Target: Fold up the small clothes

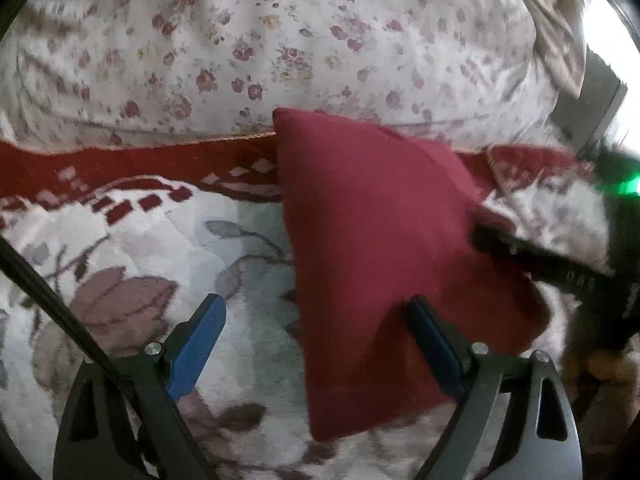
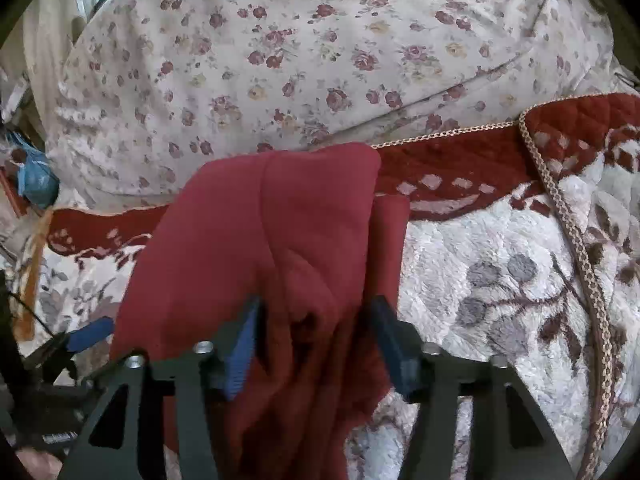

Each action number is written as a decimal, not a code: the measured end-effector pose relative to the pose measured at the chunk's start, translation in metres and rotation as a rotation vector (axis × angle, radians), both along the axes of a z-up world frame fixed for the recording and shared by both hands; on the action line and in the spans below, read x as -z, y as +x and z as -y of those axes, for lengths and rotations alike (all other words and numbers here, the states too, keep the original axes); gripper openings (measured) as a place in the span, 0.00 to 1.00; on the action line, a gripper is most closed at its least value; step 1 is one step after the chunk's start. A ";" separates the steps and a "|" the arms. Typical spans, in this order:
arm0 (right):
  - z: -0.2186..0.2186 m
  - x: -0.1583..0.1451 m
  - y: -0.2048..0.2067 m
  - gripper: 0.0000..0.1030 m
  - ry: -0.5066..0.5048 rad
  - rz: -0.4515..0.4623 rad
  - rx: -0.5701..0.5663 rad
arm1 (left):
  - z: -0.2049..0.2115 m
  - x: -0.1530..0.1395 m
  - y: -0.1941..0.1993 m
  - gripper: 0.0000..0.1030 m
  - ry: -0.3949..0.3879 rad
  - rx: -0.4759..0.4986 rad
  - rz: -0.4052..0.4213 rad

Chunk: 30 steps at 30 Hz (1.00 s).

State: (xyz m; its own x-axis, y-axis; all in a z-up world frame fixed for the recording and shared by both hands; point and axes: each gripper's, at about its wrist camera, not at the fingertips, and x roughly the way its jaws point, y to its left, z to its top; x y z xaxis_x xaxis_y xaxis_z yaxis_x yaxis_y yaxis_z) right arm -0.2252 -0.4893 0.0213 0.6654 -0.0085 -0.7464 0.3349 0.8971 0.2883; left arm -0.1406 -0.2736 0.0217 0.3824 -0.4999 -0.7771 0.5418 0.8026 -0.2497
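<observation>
Red garment (image 2: 272, 248): one small cloth item, partly folded, lying on the plush floral blanket (image 2: 500, 240), its far corner at twelve o'clock reaching the blanket's red border; the flowered sheet (image 2: 320, 60) lies beyond.

Risks, as I judge them: the fold may slump open, since the cloth under my right gripper (image 2: 312, 336) is bunched in loose ridges and nothing pins it. The plush pile could drag a layer sideways if I pull out carelessly. My left gripper's (image 1: 316, 332) three o'clock finger sits over the garment's edge and could snag it when lifted.

Right gripper: jaws apart at a moderate width, straddling the rumpled near end of the garment at six o'clock. Cloth lies between the blue pads (image 2: 240, 356); I see no clamp on it.

Left gripper: jaws spread wide, holding nothing. One finger hangs over bare blanket at seven o'clock, the other over red cloth. Contact there I cannot tell.
</observation>
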 end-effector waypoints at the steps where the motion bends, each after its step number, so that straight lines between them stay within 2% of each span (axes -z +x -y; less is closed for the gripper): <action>1: 0.004 -0.001 -0.003 0.75 0.009 0.012 0.006 | -0.003 -0.001 0.005 0.89 -0.025 -0.005 -0.024; 2: 0.009 -0.001 -0.006 0.82 0.019 0.027 0.014 | -0.003 -0.002 0.010 0.90 -0.038 -0.009 -0.043; 5: 0.029 0.004 -0.013 0.87 0.094 0.069 0.036 | -0.001 0.001 0.027 0.92 -0.070 -0.015 -0.103; 10: 0.045 0.030 0.012 0.88 0.291 0.086 -0.035 | 0.022 0.020 0.047 0.94 -0.060 0.051 -0.162; 12: 0.040 0.035 0.024 0.89 0.303 0.084 -0.072 | 0.028 0.029 0.052 0.94 -0.074 0.065 -0.196; 14: 0.031 0.036 0.035 0.86 0.290 0.079 -0.127 | 0.032 0.030 0.053 0.93 -0.084 0.069 -0.195; 16: 0.024 0.034 0.041 0.76 0.253 0.070 -0.140 | 0.036 0.027 0.052 0.70 -0.086 0.100 -0.193; 17: 0.021 0.030 0.042 0.71 0.243 0.072 -0.142 | 0.037 0.023 0.050 0.62 -0.088 0.117 -0.197; 21: 0.015 0.008 0.029 0.50 0.239 0.113 -0.139 | 0.027 -0.001 0.035 0.44 -0.067 0.135 -0.145; 26: -0.015 -0.027 0.005 0.49 0.295 0.149 -0.225 | -0.018 -0.038 0.002 0.44 -0.067 0.138 -0.118; 28: -0.031 -0.029 -0.002 0.49 0.332 0.140 -0.256 | -0.040 -0.044 -0.013 0.44 -0.056 0.110 -0.121; 30: -0.048 -0.018 -0.007 0.52 0.383 0.113 -0.282 | -0.058 -0.039 -0.026 0.44 -0.028 0.069 -0.135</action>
State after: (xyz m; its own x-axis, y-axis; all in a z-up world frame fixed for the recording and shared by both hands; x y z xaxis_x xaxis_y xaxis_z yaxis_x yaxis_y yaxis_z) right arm -0.2317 -0.4413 0.0390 0.6789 0.4453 -0.5838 0.0415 0.7706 0.6360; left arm -0.1664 -0.2160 0.0608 0.2393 -0.5440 -0.8042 0.5557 0.7559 -0.3460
